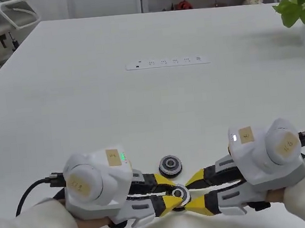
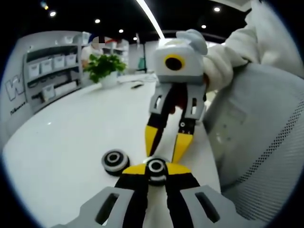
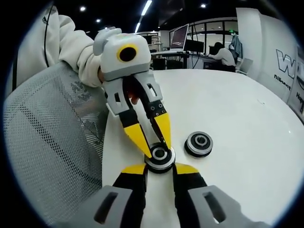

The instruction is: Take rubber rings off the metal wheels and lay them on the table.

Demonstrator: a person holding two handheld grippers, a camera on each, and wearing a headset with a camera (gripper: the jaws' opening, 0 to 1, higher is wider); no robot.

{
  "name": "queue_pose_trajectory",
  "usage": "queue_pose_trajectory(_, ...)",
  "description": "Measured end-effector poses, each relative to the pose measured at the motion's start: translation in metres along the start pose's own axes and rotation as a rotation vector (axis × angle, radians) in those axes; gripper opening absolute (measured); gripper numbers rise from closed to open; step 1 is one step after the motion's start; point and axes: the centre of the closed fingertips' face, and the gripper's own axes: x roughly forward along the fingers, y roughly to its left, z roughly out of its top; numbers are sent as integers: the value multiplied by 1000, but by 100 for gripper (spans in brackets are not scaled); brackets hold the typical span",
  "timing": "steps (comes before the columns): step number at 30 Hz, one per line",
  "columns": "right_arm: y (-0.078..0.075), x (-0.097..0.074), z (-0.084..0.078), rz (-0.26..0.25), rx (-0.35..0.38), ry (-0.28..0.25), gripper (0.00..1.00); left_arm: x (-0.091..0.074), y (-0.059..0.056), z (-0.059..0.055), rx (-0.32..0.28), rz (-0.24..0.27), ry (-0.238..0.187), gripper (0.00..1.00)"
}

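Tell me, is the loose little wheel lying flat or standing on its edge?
Lying flat. The loose wheel sits on the table with its round face and middle hole pointing up.

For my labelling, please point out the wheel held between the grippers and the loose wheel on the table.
held wheel (image 3: 160, 155): right gripper view, on its centre hub.
loose wheel (image 3: 199, 141): right gripper view, on its centre hub.
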Motion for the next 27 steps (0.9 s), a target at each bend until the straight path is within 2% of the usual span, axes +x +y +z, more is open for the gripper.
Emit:
queue_pose_trajectory(5, 0, -2, -5, 5, 15, 18, 12, 0, 0, 0, 1, 2, 1, 14)
queue_pose_trajectory(13, 0, -2, -5, 3, -5, 31, 10, 1, 1, 1, 3, 4, 2, 14)
queue_pose_trajectory(21, -3, -2, -8, -12, -7, 46, 1, 1, 1, 1, 1, 5, 0, 14)
queue_pose_trajectory(24, -4, -2, -9, -16, -6, 56, 0, 1, 1, 1, 0, 5, -1, 14)
queue_pose_trajectory(27, -5, -3, -7, -15, 30, 50, 0, 1, 1, 1, 0, 4, -3, 14)
